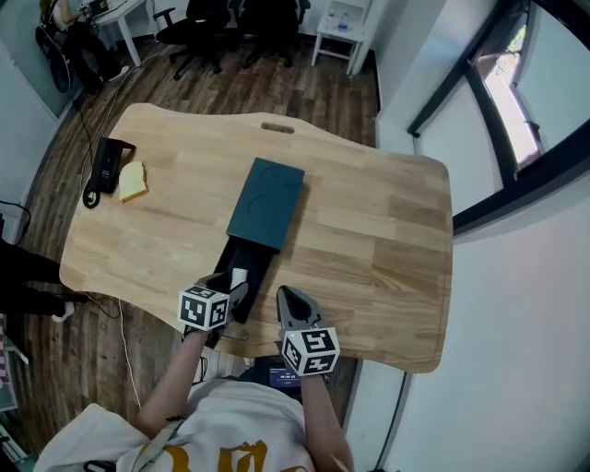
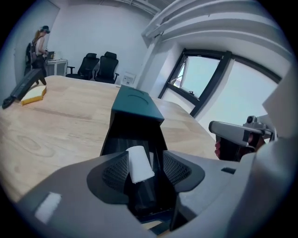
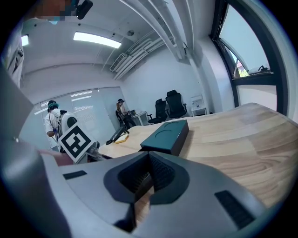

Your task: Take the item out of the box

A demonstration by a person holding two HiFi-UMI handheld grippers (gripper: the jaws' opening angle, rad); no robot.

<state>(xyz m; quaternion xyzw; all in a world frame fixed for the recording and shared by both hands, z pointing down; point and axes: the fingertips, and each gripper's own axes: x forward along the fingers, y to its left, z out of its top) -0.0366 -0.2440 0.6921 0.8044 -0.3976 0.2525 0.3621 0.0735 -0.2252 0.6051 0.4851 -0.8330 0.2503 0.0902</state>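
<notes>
Item (image 2: pixel 139 163), plain white, sits between parted left tongs (image 2: pixel 145 168)

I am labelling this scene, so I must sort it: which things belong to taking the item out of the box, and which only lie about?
For the job: teal box, its open black tray, white item between the open jaws of the left gripper.
Lying about: yellow block, black device beside it, office chairs.

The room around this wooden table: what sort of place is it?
Most likely an office or lab workroom: black swivel office chairs stand beyond the desk-like table, a tall dark-framed window lines one wall, and a strip light glows on the ceiling.
</notes>
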